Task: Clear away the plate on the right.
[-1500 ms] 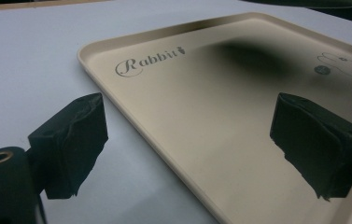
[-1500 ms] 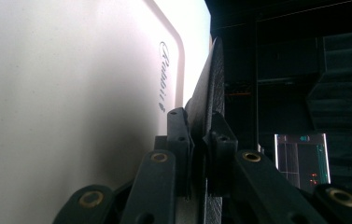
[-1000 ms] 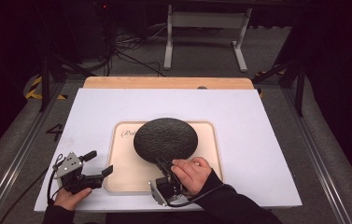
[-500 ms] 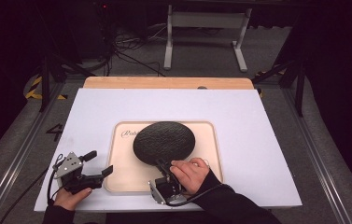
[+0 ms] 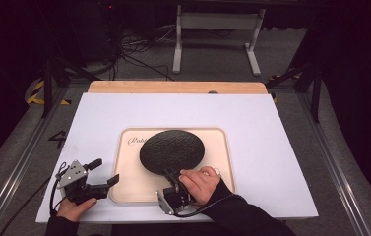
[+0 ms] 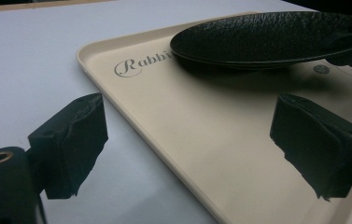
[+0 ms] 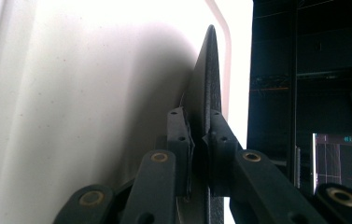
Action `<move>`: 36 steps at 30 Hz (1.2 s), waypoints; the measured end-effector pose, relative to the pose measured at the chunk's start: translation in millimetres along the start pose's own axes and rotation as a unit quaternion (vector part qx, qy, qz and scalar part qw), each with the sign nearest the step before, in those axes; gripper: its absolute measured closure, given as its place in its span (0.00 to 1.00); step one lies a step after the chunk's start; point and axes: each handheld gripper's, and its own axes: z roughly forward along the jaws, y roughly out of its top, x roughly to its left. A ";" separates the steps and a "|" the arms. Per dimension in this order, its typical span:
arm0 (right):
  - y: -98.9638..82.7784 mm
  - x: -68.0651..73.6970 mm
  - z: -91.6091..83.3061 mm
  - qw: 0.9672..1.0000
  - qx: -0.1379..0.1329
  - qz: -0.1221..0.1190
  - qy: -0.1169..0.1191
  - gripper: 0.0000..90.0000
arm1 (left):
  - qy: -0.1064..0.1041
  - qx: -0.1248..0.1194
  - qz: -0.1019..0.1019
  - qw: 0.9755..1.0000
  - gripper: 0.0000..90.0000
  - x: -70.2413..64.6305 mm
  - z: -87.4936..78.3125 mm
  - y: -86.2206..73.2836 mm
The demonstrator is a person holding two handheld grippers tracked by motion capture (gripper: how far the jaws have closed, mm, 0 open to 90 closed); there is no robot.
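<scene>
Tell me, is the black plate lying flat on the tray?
No, lifted. The right claw pinches the black plate by its rim, and a shadowed gap shows above the tray.

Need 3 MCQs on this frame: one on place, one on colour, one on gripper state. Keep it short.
1. Where is the black plate?
A. over the cream tray
B. on bare white table, left of the tray
C. on the floor

2. What colour is the tray?
A. red
B. cream
C. blue

3. What state is the right gripper in?
A. open and empty
B. shut on a cable
C. shut on the plate's rim

Answers:
1. A: the high view shows the plate within the tray's outline, and the left gripper view shows it raised above the tray.
2. B: both the high view and the left gripper view show a cream surface.
3. C: the right gripper view shows both jaws pressed on the plate's edge.
</scene>
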 end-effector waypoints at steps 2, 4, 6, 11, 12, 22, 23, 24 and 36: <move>-0.3 -0.1 0.1 1.000 -0.002 0.001 0.002 0.93 | 0.001 0.000 -0.001 1.000 0.13 -0.3 0.0 0.0; -0.5 0.3 0.1 1.000 -0.002 0.002 0.002 0.93 | 0.001 0.001 0.001 1.000 0.13 -0.3 -0.1 0.0; -0.6 0.2 0.3 1.000 -0.002 0.004 0.004 0.93 | 0.001 0.000 0.001 1.000 0.13 -0.3 -0.1 0.0; -0.9 1.5 0.5 1.000 -0.003 0.003 0.007 0.93 | 0.001 0.001 0.000 1.000 0.13 -0.5 -0.2 -0.1; -1.1 4.0 0.9 1.000 -0.003 -0.008 0.007 0.93 | 0.002 0.000 0.002 1.000 0.13 -0.6 -0.3 -0.1; -4.2 11.3 1.5 1.000 0.006 -0.015 0.026 0.90 | 0.003 -0.002 0.004 1.000 0.13 -0.9 -0.1 -0.2; -4.2 11.3 1.5 1.000 0.006 -0.015 0.026 0.90 | 0.003 -0.002 0.004 1.000 0.13 -0.9 -0.1 -0.2; -4.9 12.6 1.9 1.000 0.005 -0.013 0.028 0.90 | 0.002 -0.002 0.005 1.000 0.13 -0.8 -0.2 -0.2; -9.8 19.3 6.6 0.997 0.011 0.014 0.076 0.83 | 0.002 -0.001 0.005 1.000 0.13 -0.8 -0.1 -0.2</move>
